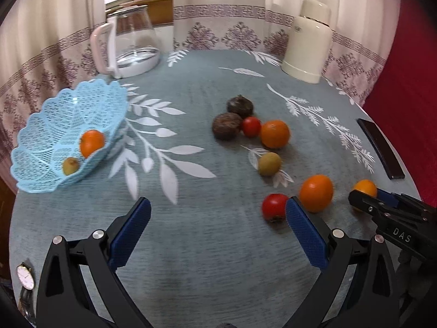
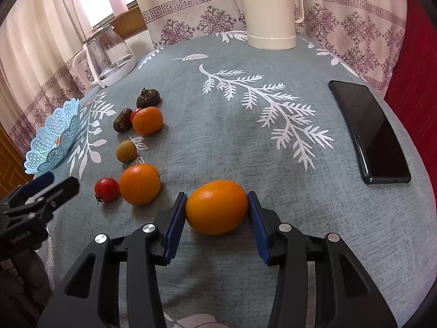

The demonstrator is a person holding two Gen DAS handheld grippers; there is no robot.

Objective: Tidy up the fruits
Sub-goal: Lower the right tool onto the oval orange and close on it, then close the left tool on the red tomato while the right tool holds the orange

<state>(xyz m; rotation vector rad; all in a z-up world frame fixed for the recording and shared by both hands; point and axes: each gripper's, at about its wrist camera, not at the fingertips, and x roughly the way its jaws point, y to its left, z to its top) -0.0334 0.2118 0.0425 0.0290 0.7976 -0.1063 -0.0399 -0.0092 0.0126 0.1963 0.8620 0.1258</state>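
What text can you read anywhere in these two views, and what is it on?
"DAS": white letters on the right gripper body, seen from the left wrist view.
White lettering on the left gripper body, seen from the right wrist view: too blurred to read.
Small mark on the cream flask: too small to read.
Watch dial: no readable numbers.
Phone: screen dark, no text.

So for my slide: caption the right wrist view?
Right gripper closes on an orange on the leaf-print tablecloth.
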